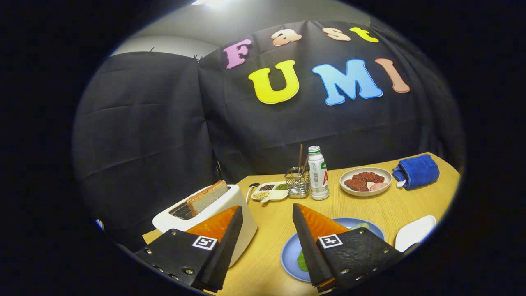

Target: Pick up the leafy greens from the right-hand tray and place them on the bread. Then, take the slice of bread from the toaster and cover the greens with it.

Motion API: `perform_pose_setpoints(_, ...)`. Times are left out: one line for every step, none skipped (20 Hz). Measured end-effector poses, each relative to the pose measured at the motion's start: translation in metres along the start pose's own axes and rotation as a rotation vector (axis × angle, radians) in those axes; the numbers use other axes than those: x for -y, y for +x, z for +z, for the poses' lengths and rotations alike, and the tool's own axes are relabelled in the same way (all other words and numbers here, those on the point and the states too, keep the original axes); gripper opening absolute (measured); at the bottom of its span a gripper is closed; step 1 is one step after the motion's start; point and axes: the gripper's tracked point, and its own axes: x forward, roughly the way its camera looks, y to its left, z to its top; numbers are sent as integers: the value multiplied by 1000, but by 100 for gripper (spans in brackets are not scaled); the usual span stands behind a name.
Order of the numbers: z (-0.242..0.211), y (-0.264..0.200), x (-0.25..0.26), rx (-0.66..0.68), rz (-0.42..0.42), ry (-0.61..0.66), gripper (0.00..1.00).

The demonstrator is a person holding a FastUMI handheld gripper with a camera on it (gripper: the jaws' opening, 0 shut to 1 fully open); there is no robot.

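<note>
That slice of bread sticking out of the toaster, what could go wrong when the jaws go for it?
The gripper is open and empty. The bread slice leans in the toaster, so the jaws might catch only a corner and drop it. A tug could also shift the toaster, which sits near the table edge. The blue plate lies partly hidden behind one finger, making placement harder to judge.

Your wooden bench (pixel 271 230) carries a white toaster (pixel 236 205), a blue plate (pixel 289 253), a divided condiment dish (pixel 269 192), a wire utensil holder (pixel 298 183), a bottle (pixel 318 173), a plate of red meat (pixel 365 181), a rolled blue towel (pixel 416 171) and a white tray (pixel 415 232).
</note>
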Motion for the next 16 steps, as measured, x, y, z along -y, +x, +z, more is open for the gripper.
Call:
perform_pose_setpoints(5,0,-11,19,-1,-20,75)
perform_pose_setpoints(8,2,-24,41,5,-36,75)
perform_pose_setpoints(12,4,-38,55,15,-54,75)
perform_pose_setpoints(14,6,-50,61,25,-70,75)
perform_pose_setpoints(17,10,-63,65,35,-81,75)
perform_pose_setpoints(19,16,-75,69,39,-83,75)
perform_pose_setpoints(20,23,-85,67,40,-89,75)
perform_pose_setpoints(19,31,-93,60,38,-94,75)
perform_pose_setpoints(17,38,-100,45,37,-98,75)
perform_pose_setpoints(16,47,-107,36,35,-97,75)
perform_pose_setpoints(16,54,-111,32,28,-101,75)
perform_pose_setpoints(15,60,-111,27,18,-110,75)
perform_pose_setpoints(13,63,-112,23,9,-121,75)
perform_pose_setpoints(12,66,-115,25,2,-129,75)
perform_pose_setpoints(11,68,-116,25,-3,-137,75)
perform_pose_setpoints(9,71,-116,25,-8,-145,75)
